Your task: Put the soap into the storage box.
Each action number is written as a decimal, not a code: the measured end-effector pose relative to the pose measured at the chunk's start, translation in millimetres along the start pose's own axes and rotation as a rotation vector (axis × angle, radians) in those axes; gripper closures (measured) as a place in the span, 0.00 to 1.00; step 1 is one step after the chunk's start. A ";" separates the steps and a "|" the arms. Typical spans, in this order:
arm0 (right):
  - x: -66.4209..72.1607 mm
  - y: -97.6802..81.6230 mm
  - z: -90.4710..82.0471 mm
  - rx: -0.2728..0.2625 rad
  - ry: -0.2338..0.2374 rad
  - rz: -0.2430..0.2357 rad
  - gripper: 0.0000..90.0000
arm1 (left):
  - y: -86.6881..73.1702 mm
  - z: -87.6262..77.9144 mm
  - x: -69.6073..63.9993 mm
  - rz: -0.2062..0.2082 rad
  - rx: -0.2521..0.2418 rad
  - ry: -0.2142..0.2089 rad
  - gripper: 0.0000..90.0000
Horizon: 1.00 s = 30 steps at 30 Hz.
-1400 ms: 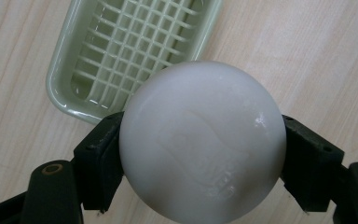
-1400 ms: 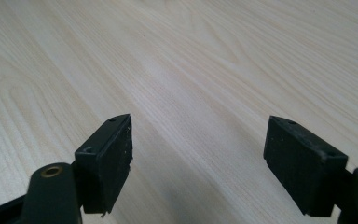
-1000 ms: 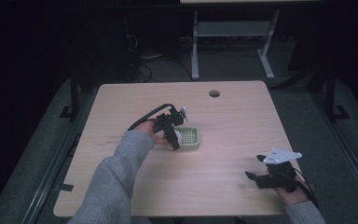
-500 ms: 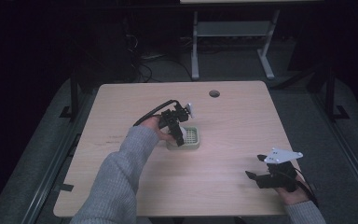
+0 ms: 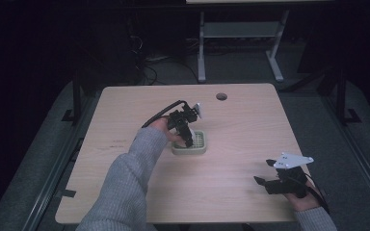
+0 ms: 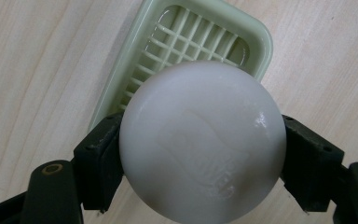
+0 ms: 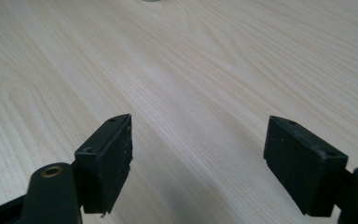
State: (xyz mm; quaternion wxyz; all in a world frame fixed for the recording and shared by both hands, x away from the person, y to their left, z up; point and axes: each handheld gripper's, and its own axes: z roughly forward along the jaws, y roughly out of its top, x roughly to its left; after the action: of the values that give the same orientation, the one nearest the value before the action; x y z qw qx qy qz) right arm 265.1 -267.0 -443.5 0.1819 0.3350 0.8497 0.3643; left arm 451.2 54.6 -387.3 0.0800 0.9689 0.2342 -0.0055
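A round white bar of soap (image 6: 203, 140) sits clamped between the black jaws of my left gripper (image 6: 200, 149), which is shut on it. Just beyond and under the soap lies a pale green soap dish (image 6: 256, 42) with a slatted grid floor. In the high view the left gripper (image 5: 188, 138) points down over the dish (image 5: 193, 151) at mid-table, held by a hand in a grey sleeve. My right gripper (image 5: 264, 172) rests near the table's front right corner, jaws wide open with bare wood between them (image 7: 198, 163).
The wooden table (image 5: 241, 125) has a round cable hole (image 5: 221, 96) near its far edge. A white metal stand (image 5: 241, 43) is on the floor behind the table. The left gripper's cable (image 5: 161, 115) trails to the left.
The left gripper has shifted slightly right and farther over the soap dish, still holding the soap. The right gripper has not moved.
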 end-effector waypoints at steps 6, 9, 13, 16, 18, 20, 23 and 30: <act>0.0 -0.1 -0.3 0.002 0.005 0.006 0.26 | 3.7 4.0 2.3 -0.006 0.011 -0.002 0.26; -0.2 -0.3 -0.4 0.001 0.004 0.004 0.26 | 5.2 6.5 3.2 -0.015 0.011 -0.003 0.26; -0.3 -0.5 -0.3 0.004 0.003 0.005 0.26 | 7.1 8.5 3.5 -0.019 0.010 -0.002 0.26; -0.4 -0.5 -0.7 0.002 0.005 0.009 0.26 | 8.4 9.5 4.3 -0.027 0.011 -0.005 0.26; -0.2 -0.5 -0.7 0.003 0.003 0.010 0.26 | 9.0 10.2 4.8 -0.027 0.014 -0.005 0.26; -0.3 -0.5 -0.7 0.002 0.003 0.008 0.26 | 9.4 11.1 4.8 -0.031 0.013 -0.003 0.26; -0.3 -0.5 -0.7 0.001 0.003 0.007 0.26 | 10.2 12.4 5.8 -0.034 0.014 -0.006 0.26; -0.3 -0.5 -0.7 0.002 0.003 0.009 0.26 | 11.3 15.6 7.7 -0.043 0.020 -0.007 0.26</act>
State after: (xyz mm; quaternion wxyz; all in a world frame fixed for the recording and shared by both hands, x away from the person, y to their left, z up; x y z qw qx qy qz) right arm 264.7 -267.8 -443.4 0.1785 0.3382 0.8490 0.3647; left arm 463.7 45.7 -401.4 0.0709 0.9644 0.2545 -0.0131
